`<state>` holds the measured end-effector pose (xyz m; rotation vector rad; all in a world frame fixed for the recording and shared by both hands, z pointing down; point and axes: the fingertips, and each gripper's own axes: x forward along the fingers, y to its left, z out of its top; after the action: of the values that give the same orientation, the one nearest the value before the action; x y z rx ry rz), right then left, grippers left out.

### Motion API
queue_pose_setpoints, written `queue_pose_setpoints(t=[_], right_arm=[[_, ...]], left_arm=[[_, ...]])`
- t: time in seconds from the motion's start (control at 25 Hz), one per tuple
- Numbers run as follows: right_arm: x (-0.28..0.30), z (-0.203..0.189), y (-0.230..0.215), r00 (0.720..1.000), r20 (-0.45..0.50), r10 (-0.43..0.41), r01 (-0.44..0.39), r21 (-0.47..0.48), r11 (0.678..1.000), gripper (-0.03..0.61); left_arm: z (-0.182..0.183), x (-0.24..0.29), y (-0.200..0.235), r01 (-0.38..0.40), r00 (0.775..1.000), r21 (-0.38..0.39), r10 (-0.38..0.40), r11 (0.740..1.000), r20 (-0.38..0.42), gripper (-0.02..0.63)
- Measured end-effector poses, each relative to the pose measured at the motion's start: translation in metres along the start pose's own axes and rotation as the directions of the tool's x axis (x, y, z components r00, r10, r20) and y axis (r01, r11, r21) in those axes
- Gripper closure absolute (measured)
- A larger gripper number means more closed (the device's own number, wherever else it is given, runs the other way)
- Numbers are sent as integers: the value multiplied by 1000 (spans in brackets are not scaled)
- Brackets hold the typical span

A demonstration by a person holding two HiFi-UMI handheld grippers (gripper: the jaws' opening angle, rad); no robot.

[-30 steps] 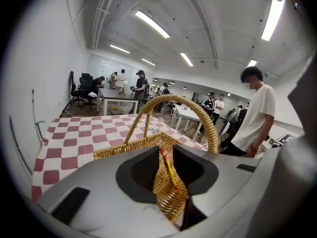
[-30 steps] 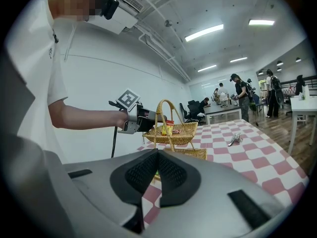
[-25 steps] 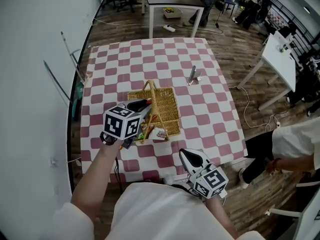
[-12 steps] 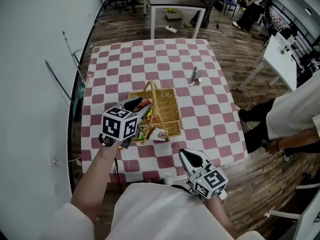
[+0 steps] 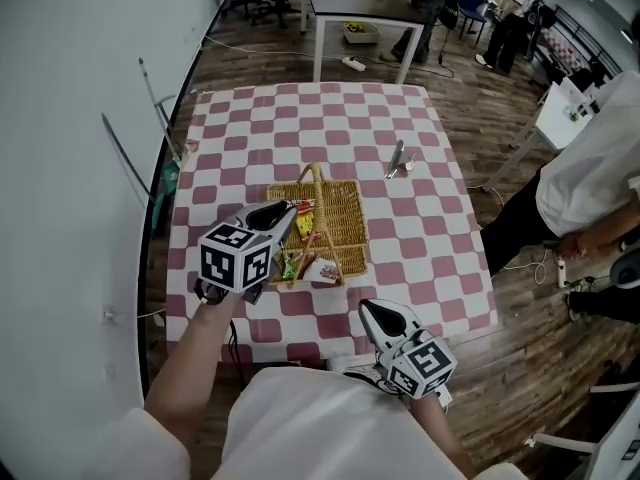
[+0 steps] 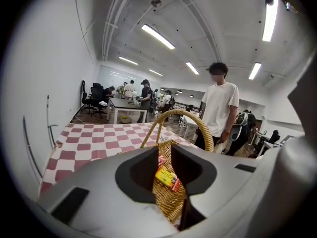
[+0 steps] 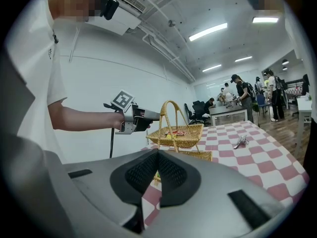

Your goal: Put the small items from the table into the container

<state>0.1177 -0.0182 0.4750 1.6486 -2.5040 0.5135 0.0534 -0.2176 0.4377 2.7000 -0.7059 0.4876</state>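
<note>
While its jaws are closing with nothing between them, the left tool (image 5: 283, 213) hangs over the left rim of the wicker basket (image 5: 342, 211). This basket is rectangular, woven from pale straw-coloured strands, with a tall arched handle (image 6: 200, 123). It stands in the middle of the bench (image 5: 250, 118), which is covered by a cloth of red and white squares. Inside the basket lie some small items, among them a flat yellow packet (image 6: 167, 177) with glossy wrapping, next to something red. One small shiny metal piece (image 5: 397, 158) lies on the cloth, beyond the basket and to its right, apart from it. The right tool (image 5: 378, 313) is at the near edge of the bench, its ribbed black pads pressed together and holding nothing.
</note>
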Motion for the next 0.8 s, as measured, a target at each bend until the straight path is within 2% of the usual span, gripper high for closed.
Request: queue_pose_setpoints(t=[0.12,0.44,0.8], right_arm=[[0,2,2,1000,0,14,-14,-6,1000,578],[1,13,6,999,16,45,-45,-25,999,578],[5,20,9,996,19,90,-89,-46,995,578]], left_arm=[[2,-10,1,-21,1000,-8,21,1000,20,541],[-4,-38,6,-71,995,-48,74,996,63,601],[-18,-74,7,-156,982,-66,162,985,94,614]])
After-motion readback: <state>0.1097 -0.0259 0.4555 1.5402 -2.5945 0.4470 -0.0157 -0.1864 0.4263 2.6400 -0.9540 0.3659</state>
